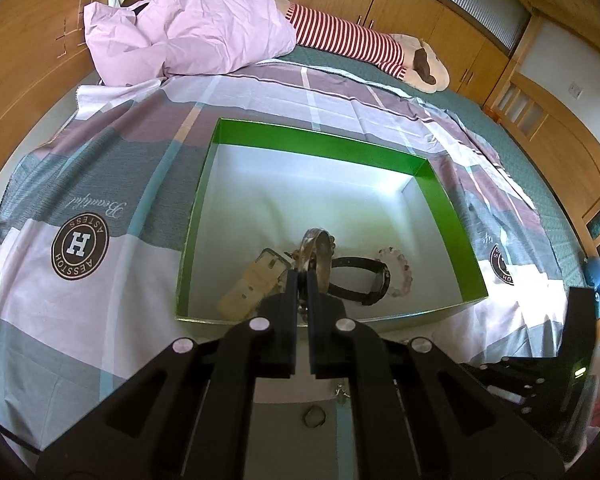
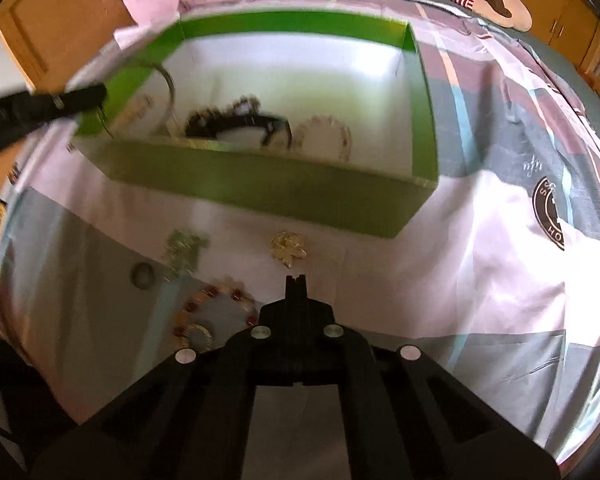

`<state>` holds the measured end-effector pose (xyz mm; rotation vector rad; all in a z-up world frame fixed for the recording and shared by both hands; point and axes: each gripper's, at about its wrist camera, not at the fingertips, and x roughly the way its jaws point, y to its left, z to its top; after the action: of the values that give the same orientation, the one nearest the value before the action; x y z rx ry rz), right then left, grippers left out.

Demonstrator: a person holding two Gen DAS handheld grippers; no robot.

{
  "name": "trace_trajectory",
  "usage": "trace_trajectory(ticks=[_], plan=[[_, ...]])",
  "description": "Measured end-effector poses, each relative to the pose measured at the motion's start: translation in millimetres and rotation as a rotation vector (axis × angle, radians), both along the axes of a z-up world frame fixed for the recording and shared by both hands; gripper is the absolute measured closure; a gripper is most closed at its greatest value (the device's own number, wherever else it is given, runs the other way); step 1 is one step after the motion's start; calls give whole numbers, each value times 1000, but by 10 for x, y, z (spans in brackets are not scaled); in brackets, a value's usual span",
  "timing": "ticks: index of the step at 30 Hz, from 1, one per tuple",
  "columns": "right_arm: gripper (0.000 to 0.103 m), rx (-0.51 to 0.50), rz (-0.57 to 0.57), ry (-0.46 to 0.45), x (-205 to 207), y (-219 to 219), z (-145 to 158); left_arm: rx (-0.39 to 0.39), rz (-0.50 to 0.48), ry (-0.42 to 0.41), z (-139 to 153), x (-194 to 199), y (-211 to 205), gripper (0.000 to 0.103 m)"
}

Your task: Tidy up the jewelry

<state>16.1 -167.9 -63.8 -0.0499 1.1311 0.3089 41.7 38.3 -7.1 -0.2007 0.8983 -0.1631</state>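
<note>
Bangle upright on edge, pinched in left claw, over green box

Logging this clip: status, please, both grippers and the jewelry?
Left gripper shut on bangle, over the green box. Right gripper shut, empty, near gold brooch. Beaded bracelet and ring outside the box.

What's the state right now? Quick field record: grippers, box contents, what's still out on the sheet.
left gripper: shut on bangle, held over the box
right gripper: shut, holds nothing, above the sheet
box: green, open; holds black watch, tan strap, pale bead bracelet
still on sheet: gold piece, greenish piece, ring, amber bead bracelet
</note>
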Motion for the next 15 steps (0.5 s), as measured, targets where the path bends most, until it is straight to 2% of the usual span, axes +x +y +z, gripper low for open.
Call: trace_trajectory(ticks=[3, 6, 7, 9, 11, 14, 15], plan=[[103, 10, 14, -26, -7, 7, 89, 1, 1, 1, -1, -1, -8, 99], [101, -11, 9, -21, 40, 43, 11, 4, 1, 2, -2, -1, -14, 99], [98, -19, 7, -22, 70, 56, -27, 4, 0, 3, -2, 1, -16, 99], [82, -32, 13, -21, 113, 127, -113, 3, 0, 4, -3, 0, -17, 99], [75, -52, 10, -21, 161, 177, -190, 4, -2, 3, -1, -6, -17, 99], [75, -49, 6, -6, 224, 206, -279, -8, 0, 2, 21, -29, 4, 99], [79, -47, 1, 7, 234, 202, -299, -14, 0, -2, 42, -43, 12, 99]])
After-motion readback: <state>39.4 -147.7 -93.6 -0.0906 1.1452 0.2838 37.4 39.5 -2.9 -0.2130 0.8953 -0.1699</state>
